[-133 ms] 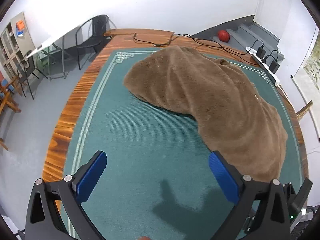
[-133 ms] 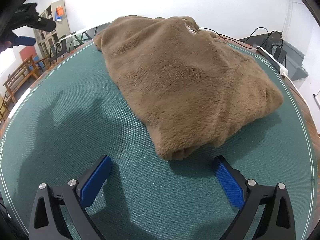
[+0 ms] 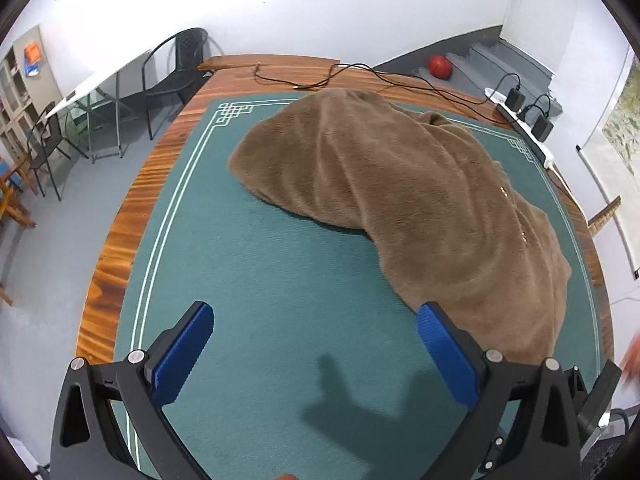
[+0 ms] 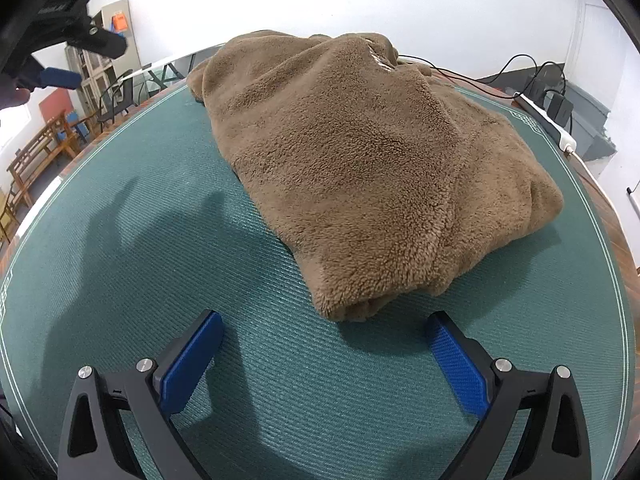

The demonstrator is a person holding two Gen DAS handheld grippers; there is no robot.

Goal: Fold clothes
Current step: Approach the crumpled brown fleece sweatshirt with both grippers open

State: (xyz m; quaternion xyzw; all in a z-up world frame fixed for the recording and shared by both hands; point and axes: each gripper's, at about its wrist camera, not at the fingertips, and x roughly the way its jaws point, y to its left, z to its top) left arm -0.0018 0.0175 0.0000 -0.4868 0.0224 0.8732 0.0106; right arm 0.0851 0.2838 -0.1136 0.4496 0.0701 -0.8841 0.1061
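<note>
Both tongs, left gripper (image 3: 314, 350) and right gripper (image 4: 324, 354), are held spread and empty. Just ahead, a brown plush garment (image 4: 372, 168) lies bundled on the green mat (image 4: 120, 240); half-folded or merely heaped cannot be judged.

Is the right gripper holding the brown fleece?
No, the right gripper is open and empty, with the brown fleece lying on the green mat ahead.

Brown fleece garment (image 4: 360, 168), loosely folded in a heap on green mat (image 4: 120, 240)
</note>
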